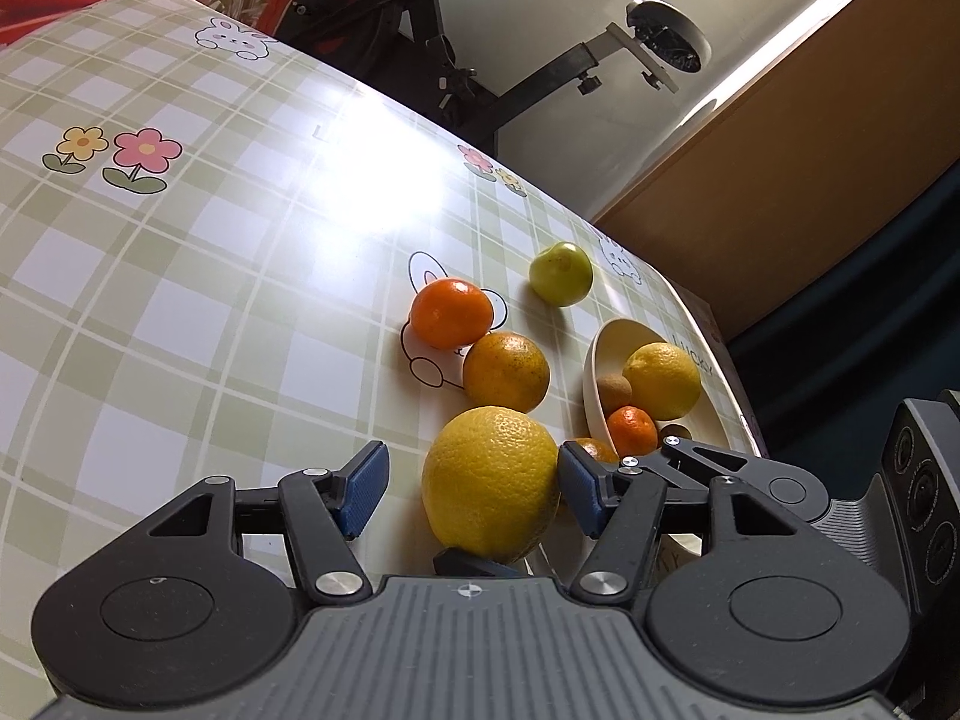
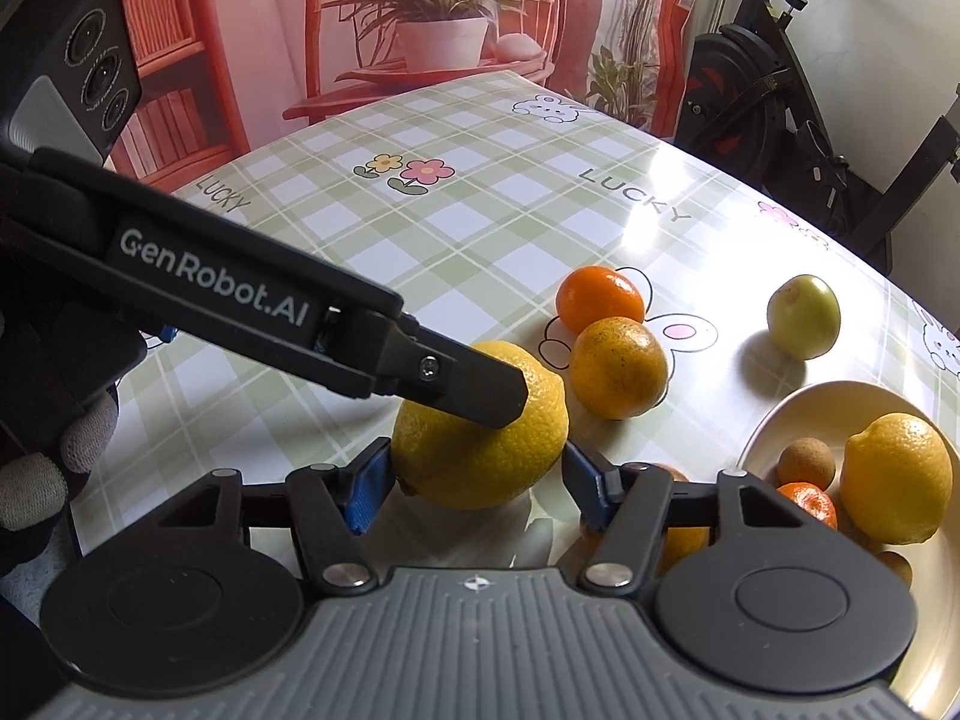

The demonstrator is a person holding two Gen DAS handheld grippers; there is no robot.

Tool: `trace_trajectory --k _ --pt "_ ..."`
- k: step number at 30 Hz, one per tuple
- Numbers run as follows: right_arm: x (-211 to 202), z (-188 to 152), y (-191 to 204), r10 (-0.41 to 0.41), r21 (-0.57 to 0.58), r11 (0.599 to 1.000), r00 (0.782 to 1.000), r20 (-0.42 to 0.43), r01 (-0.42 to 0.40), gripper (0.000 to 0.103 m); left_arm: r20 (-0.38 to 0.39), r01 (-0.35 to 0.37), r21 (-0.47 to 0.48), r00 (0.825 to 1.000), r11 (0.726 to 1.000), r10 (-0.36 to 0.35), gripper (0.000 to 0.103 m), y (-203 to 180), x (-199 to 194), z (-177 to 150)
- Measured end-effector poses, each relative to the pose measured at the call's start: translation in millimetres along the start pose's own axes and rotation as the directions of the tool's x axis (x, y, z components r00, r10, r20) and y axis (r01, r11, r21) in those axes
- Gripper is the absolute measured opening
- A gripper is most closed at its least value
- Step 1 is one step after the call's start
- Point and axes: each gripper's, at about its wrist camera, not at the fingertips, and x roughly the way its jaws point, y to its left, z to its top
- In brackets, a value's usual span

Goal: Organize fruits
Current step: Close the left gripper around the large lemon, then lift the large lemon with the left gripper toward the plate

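A large yellow lemon (image 1: 489, 483) (image 2: 480, 450) lies on the checked tablecloth between both grippers. My right gripper (image 2: 480, 474) has both blue pads pressed on its sides. My left gripper (image 1: 471, 480) straddles the lemon crosswise: the right pad touches it, while the left pad stands a small gap away. One left finger (image 2: 480, 396) lies over the lemon's top. A cream bowl (image 1: 600, 360) (image 2: 780, 414) to the right holds a smaller lemon (image 2: 897, 477), a mandarin (image 2: 807, 501) and small brown fruits. On the cloth beyond sit a mandarin (image 2: 600, 300), an orange (image 2: 618, 366) and a green fruit (image 2: 804, 315).
A gloved hand (image 2: 36, 480) holds the left gripper at the left. The table's curved far edge (image 1: 540, 180) runs close behind the fruit, with an exercise bike (image 2: 780, 90) beyond it. Bare tablecloth (image 1: 180, 300) stretches to the left of the fruit.
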Motion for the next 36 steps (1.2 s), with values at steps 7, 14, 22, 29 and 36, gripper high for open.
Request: trace_trajectory --k 7,14,22,29,36 --pt "0 0 -2 0.008 0.014 1.000 1.000 0.007 -0.008 0.063 -0.033 0.017 0.017 0.999 1.000 -0.016 0.055 -3 4 -2" --pt "-4 -2 -5 0.026 0.035 0.999 0.999 0.019 -0.027 0.062 -0.030 -0.011 0.060 0.999 0.998 0.013 0.055 -17 -1 -1" --pt "-27 1 -9 0.022 0.039 0.999 0.995 0.101 -0.026 0.062 0.023 -0.051 0.205 0.999 0.977 0.047 0.054 -58 -15 16" --pt "-61 13 -28 -0.022 0.053 0.999 0.978 0.207 0.011 0.062 0.063 -0.042 0.302 0.998 0.952 0.024 0.054 -104 -17 47" --pt "-93 23 -61 -0.087 0.084 0.994 0.954 0.288 0.065 0.062 0.102 -0.046 0.421 0.995 0.906 0.003 0.054 -153 -4 69"
